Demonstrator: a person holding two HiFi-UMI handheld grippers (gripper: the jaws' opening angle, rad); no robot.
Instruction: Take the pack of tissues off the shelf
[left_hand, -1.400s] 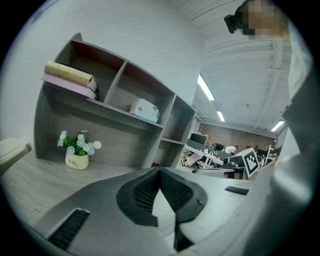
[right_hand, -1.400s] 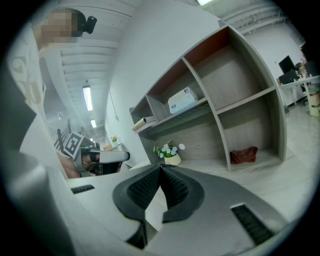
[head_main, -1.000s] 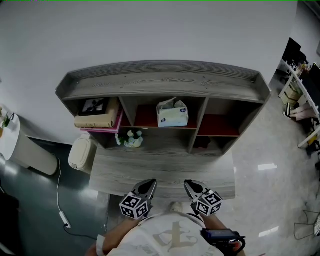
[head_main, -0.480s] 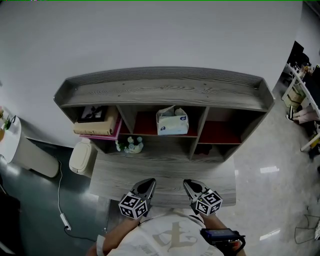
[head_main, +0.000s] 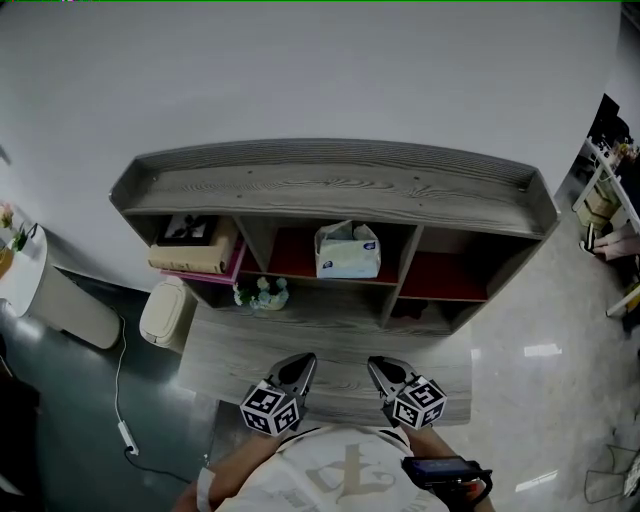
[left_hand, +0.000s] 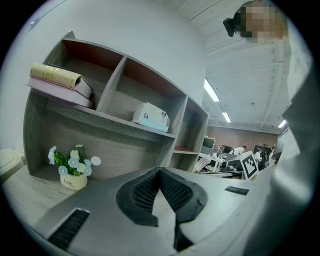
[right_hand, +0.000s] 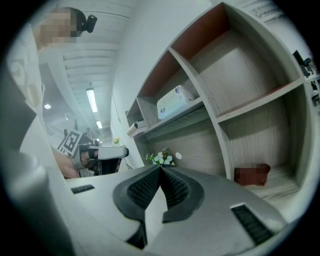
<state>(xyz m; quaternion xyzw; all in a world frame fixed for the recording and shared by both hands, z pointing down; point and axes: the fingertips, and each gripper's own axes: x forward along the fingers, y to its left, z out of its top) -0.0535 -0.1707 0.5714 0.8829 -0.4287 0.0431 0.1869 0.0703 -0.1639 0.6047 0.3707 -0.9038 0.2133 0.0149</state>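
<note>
The white pack of tissues (head_main: 347, 251) stands in the middle upper compartment of the grey wooden shelf (head_main: 330, 182); it also shows in the left gripper view (left_hand: 150, 116) and the right gripper view (right_hand: 175, 101). My left gripper (head_main: 299, 369) is held low over the desk's front edge, shut with nothing between its tips (left_hand: 159, 171). Beside it, my right gripper (head_main: 380, 370) is likewise shut and empty (right_hand: 160, 169). Both are well short of the shelf and apart from the pack.
Stacked books (head_main: 193, 253) lie in the upper left compartment. A small pot of flowers (head_main: 260, 294) sits in the lower left one. A dark reddish object (right_hand: 251, 175) rests in the lower right one. The desk top (head_main: 330, 352) lies between grippers and shelf. A white bin (head_main: 162, 312) stands left.
The head view has shifted a little, so the shelf sits slightly lower and more to the right in frame. Both grippers stay where they were, still shut.
</note>
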